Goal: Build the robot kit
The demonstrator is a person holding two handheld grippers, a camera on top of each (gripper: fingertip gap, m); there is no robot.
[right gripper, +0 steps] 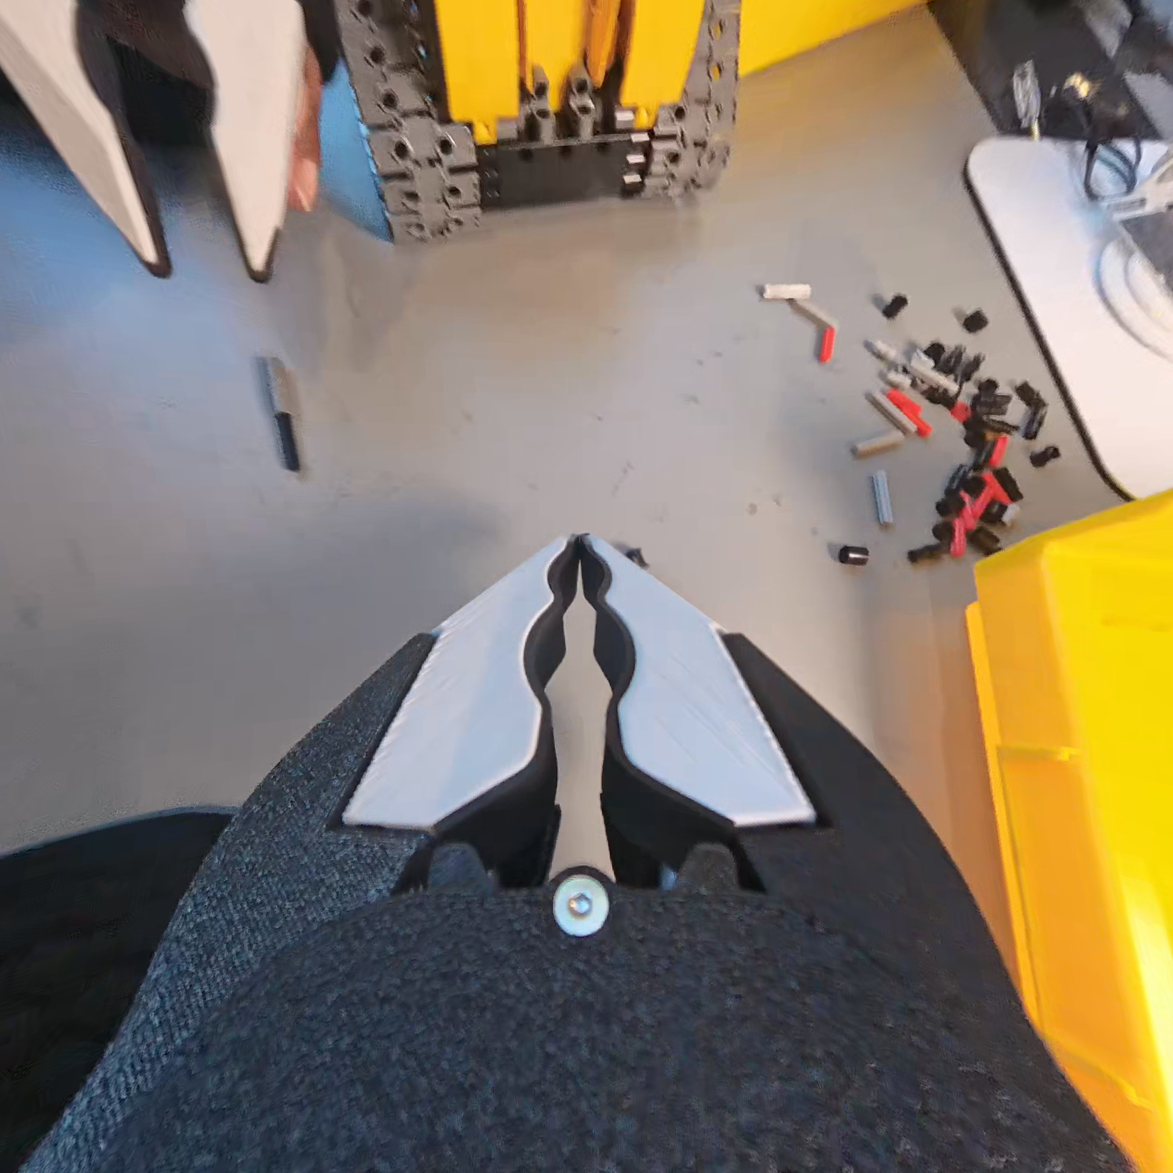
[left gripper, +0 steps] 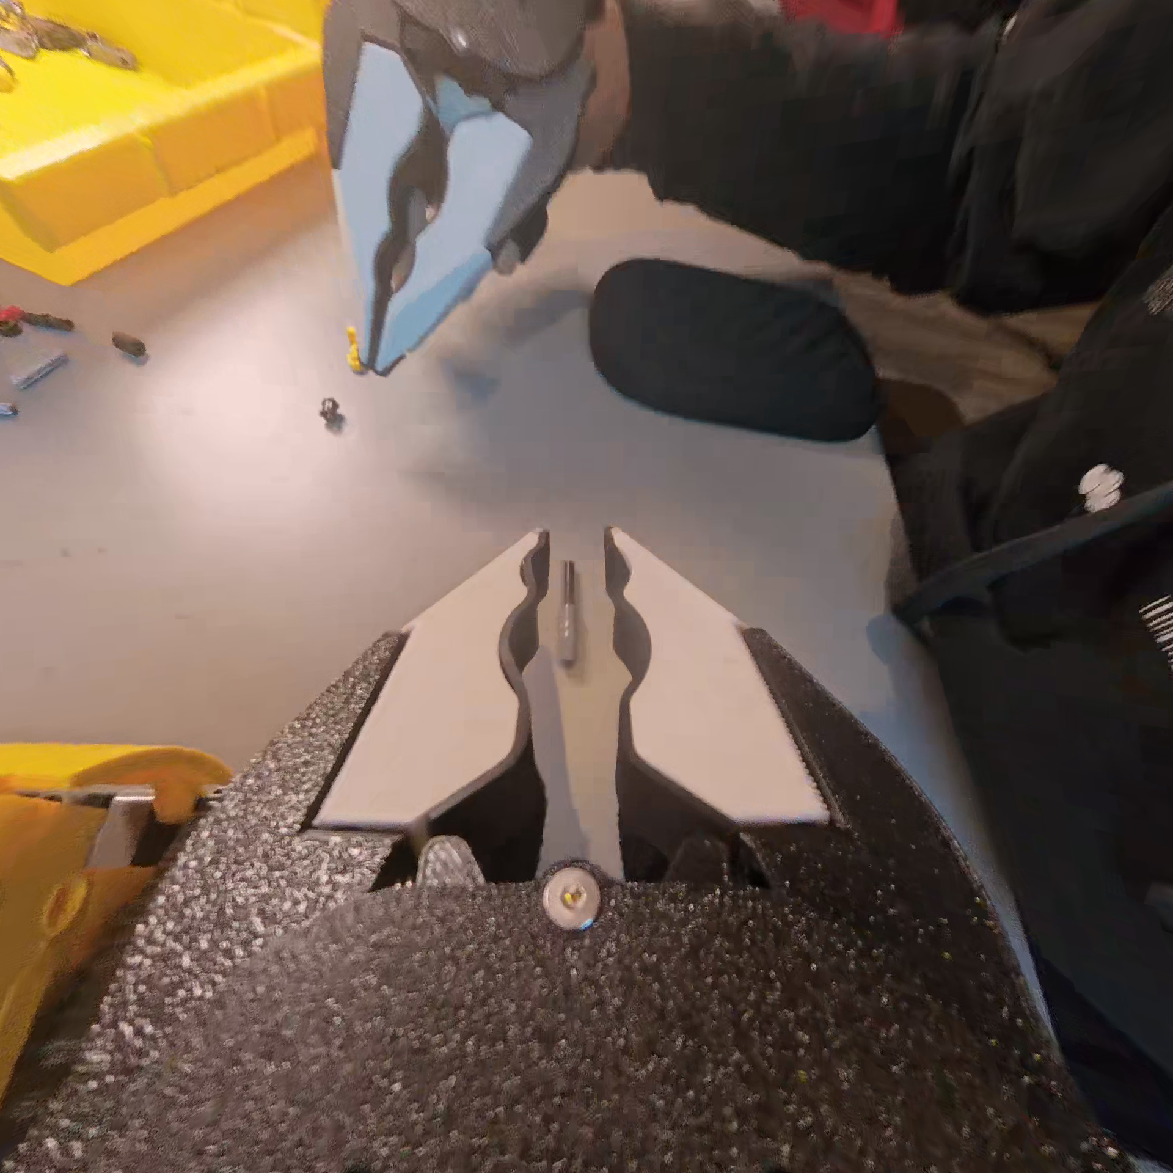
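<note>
My left gripper (left gripper: 576, 533) is open and hangs above the grey table (left gripper: 254, 571). A thin grey pin (left gripper: 567, 609) lies on the table in the gap between its fingers, and neither pad touches it. In the right wrist view the left gripper (right gripper: 209, 270) is at the top left, with the grey and black pin (right gripper: 282, 412) on the table below it. My right gripper (right gripper: 579, 539) is shut, its tips close to the table. The left wrist view shows it (left gripper: 377, 365) with a small yellow piece (left gripper: 352, 349) right at its tips; I cannot tell if that piece is pinched.
A black and yellow brick model (right gripper: 539, 127) stands at the back. Loose black, red and grey pieces (right gripper: 965, 431) lie to the right, beside a yellow bin (right gripper: 1079, 762) and a white base (right gripper: 1047, 285). A small black piece (left gripper: 330, 409) lies near a black armrest (left gripper: 730, 349). The gap from one gripper's tips to the other's is roughly 12 cm.
</note>
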